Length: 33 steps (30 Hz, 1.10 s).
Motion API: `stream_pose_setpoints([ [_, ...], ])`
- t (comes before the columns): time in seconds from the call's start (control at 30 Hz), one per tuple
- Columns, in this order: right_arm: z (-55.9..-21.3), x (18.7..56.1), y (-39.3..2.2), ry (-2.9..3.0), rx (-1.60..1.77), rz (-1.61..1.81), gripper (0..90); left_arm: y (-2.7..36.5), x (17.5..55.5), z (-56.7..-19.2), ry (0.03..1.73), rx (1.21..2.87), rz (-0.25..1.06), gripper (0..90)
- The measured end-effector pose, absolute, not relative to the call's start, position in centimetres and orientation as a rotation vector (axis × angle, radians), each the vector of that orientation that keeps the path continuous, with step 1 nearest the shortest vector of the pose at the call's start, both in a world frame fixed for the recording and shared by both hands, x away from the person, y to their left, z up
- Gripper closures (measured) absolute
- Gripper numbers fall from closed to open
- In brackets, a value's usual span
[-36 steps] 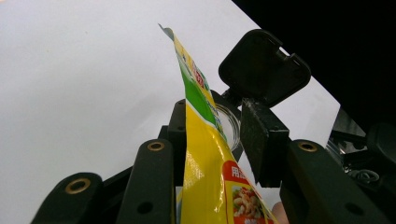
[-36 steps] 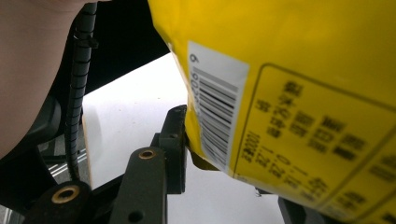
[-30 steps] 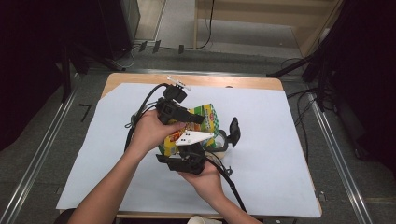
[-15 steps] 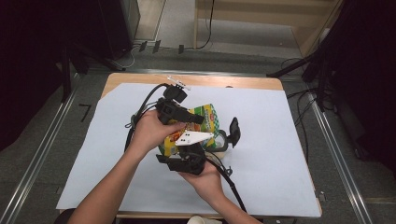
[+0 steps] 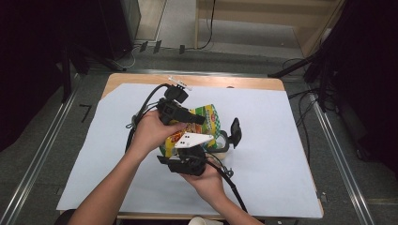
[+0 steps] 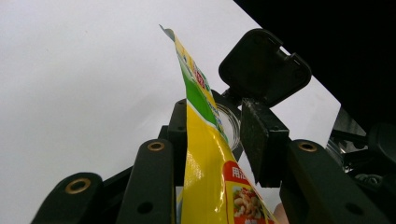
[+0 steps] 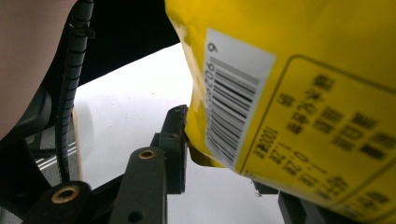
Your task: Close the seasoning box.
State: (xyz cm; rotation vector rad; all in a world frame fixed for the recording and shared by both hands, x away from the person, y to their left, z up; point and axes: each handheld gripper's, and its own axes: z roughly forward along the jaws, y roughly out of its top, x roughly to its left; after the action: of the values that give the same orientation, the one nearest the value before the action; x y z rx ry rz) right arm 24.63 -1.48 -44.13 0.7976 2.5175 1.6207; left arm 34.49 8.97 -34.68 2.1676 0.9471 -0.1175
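Both grippers, left gripper [image 5: 199, 118] and right gripper [image 5: 199, 149], are clamped partway on snack bag [image 5: 209, 123]; mouth should be tipped toward jar [image 5: 224, 140], at 3 o'clock.

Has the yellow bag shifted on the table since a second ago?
No. In the high view the yellow bag sits at the same spot against the white sheet and the table's wooden far edge, between both grippers.

- The snack bag [image 6: 205, 158] is glossy printed film, yellow and green, smooth, with soft creases; a white barcode label is printed on its back.
- The left gripper [image 6: 212, 135] has matt black plastic fingers [image 6: 261, 140] with brass-coloured rivets.
- The bench [image 5: 253, 82] shows pale wood at its edge.
- The sheet [image 5: 272, 136] over it looks like matt white paper.
- The jar [image 5: 220, 140] looks clear and shiny, with a matt black lid.
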Motion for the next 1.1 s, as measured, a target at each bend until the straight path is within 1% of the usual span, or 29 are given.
stream_pose_setpoints([
  [0.73, -44.06, 24.65, -1.42, 2.524, 0.807, 1.620, 64.9, 9.10, 34.59, -34.71, 0.950, 2.166, -0.125, 66.6],
  [1.1, -44.19, 24.86, -1.44, 2.516, 0.778, 1.612, 64.9, 9.12, 34.45, -34.63, 0.945, 2.163, -0.091, 66.7],
])
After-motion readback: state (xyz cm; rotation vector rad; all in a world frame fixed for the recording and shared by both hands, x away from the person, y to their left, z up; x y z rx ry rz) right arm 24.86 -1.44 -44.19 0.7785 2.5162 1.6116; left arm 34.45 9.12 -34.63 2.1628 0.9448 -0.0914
